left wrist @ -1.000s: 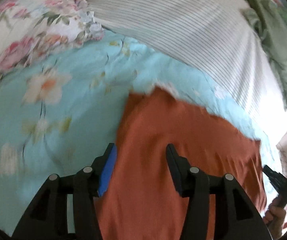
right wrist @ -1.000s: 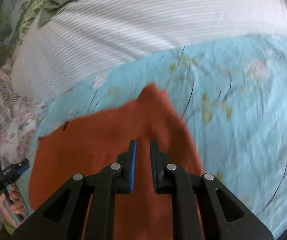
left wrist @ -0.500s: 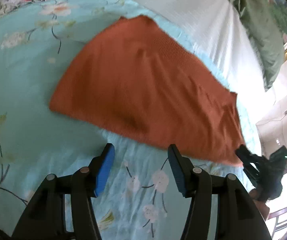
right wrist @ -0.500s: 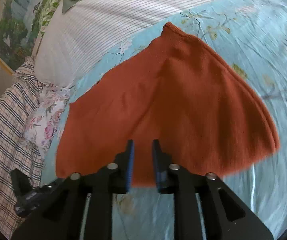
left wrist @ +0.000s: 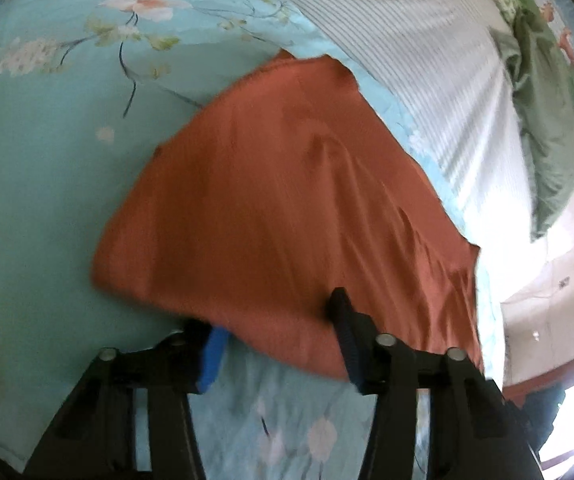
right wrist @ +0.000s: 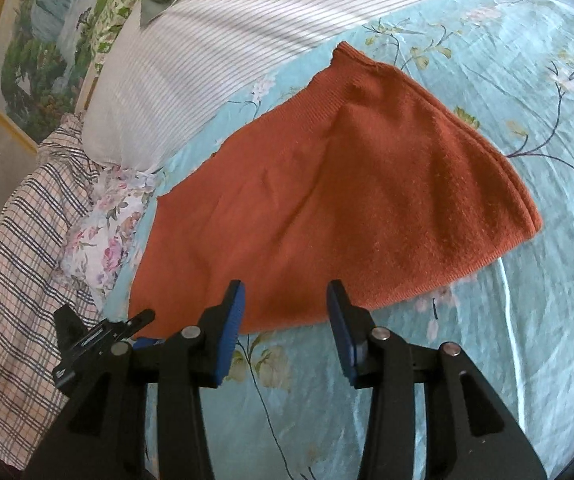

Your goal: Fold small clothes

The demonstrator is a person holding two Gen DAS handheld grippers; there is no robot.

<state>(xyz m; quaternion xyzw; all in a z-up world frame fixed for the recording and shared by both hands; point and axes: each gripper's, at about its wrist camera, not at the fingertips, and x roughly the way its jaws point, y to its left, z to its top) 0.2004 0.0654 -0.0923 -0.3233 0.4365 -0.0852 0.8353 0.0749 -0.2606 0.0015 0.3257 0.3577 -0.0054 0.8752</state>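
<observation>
Right gripper (right wrist: 283, 308) first: its 2 fingers stand wide apart with nothing between them, tips just over the near hem of the orange knit garment (right wrist: 327, 200). To their left, low and close, the left gripper (right wrist: 99, 336) pokes in at the garment's near-left corner.

From the left wrist view, the left gripper (left wrist: 275, 332) is spread too. The near hem sits right at its tips, the cloth lapping over the left finger's tip, while the other finger stands in front of the fabric. No pinch can be confirmed; the view is smeared.

Ahead of the fingers, the garment lies spread on the blue floral sheet (right wrist: 507, 320), tapering away to a narrow ribbed end. Its right-hand edge shows doubled layers, so I'd judge 1 fold is already in. It still looks broad and loose, with a ridge up the middle, so at least 1 more fold and some smoothing seem left.

Beyond it, the striped white bedding (right wrist: 227, 40), and far left, a plaid cloth (right wrist: 19, 216).
</observation>
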